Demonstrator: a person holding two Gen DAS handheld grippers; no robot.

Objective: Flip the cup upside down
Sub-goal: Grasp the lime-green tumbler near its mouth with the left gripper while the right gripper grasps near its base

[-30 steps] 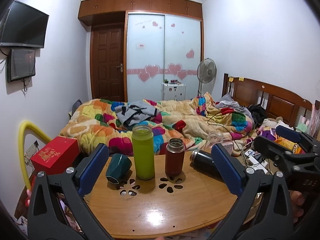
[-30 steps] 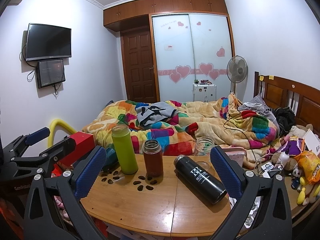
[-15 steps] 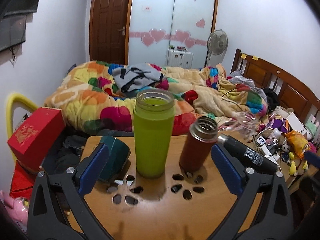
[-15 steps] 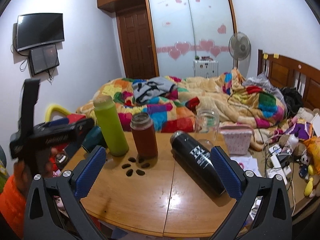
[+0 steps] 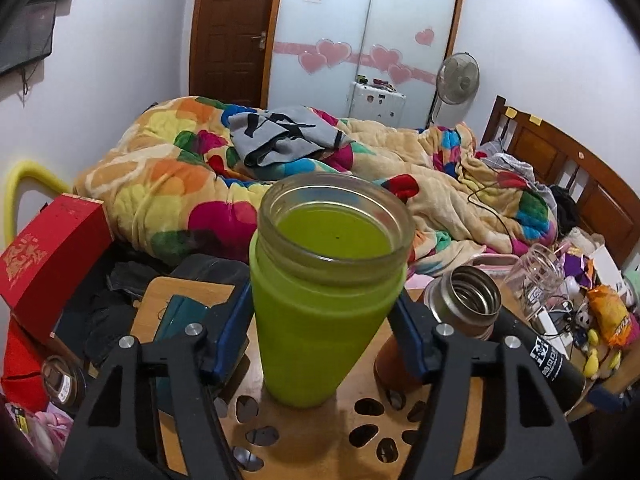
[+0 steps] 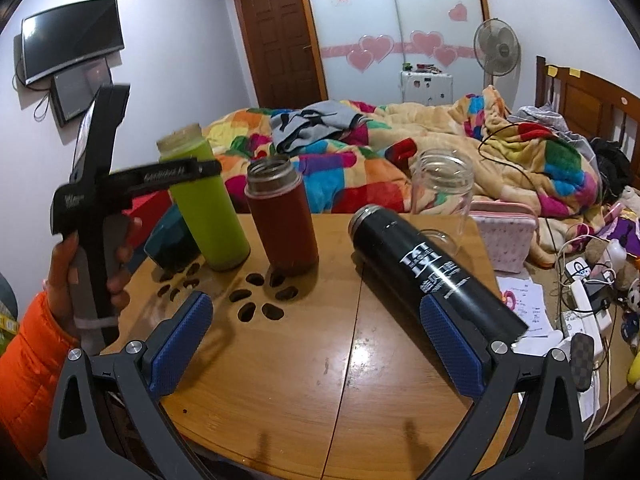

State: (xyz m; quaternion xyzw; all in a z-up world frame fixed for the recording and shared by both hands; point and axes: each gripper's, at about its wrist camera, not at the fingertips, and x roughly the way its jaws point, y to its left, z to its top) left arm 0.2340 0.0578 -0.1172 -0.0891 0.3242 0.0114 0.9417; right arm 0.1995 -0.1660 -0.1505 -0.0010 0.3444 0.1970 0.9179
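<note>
A tall lime-green cup stands upright and lidless on the wooden table; it also shows in the right wrist view. My left gripper has its blue pads on both sides of the cup's body and looks shut on it. In the right wrist view the left gripper's body is held by a hand at the cup's left. My right gripper is open and empty above the table's near half.
A red-brown lidless flask stands right of the green cup. A black flask lies on its side. A clear glass jar stands at the back right. A teal faceted cup lies left. A bed lies beyond the table.
My left gripper has moved forward and down onto the green cup and closed around it. My right gripper has moved a little closer to the table and stayed open.
</note>
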